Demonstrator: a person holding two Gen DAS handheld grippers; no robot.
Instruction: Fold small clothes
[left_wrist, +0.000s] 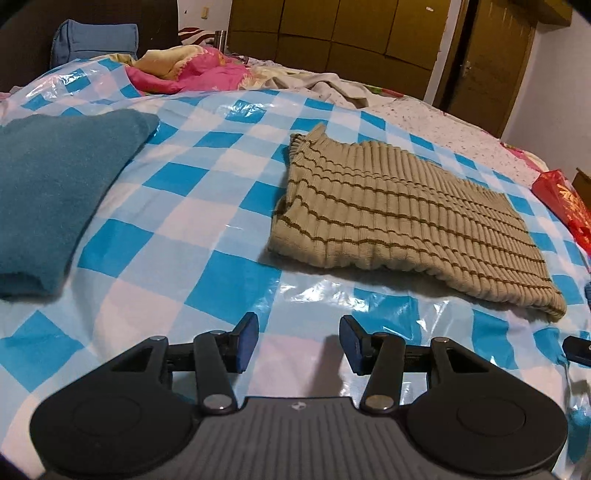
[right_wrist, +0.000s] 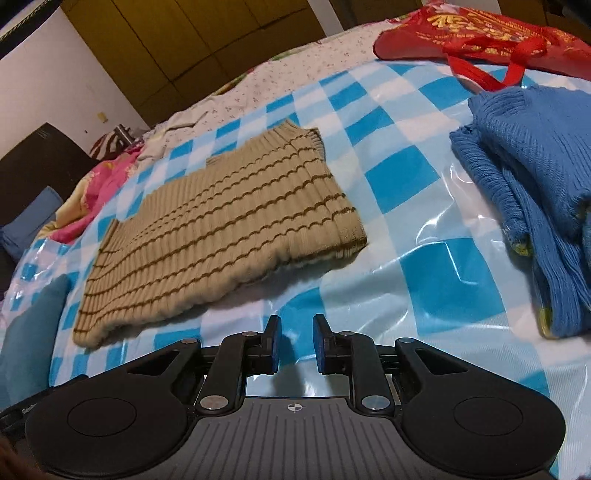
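Note:
A beige ribbed knit garment with thin brown stripes (left_wrist: 399, 218) lies flat on the blue-and-white checked plastic sheet (left_wrist: 192, 229); it also shows in the right wrist view (right_wrist: 218, 229). My left gripper (left_wrist: 297, 338) hovers over the sheet short of the garment's near edge, open, with nothing between its blue pads. My right gripper (right_wrist: 296, 341) hangs just off the garment's near right corner, jaws a narrow gap apart and empty. A folded teal garment (left_wrist: 55, 195) rests at the left. A pile of blue knitwear (right_wrist: 535, 192) lies to the right.
A red printed bag (right_wrist: 480, 33) sits at the far right of the bed. Crumpled pink and yellow bedding (left_wrist: 184, 70) and a blue pillow (left_wrist: 92, 40) lie at the head end. Brown wardrobe doors (left_wrist: 332, 33) stand behind the bed.

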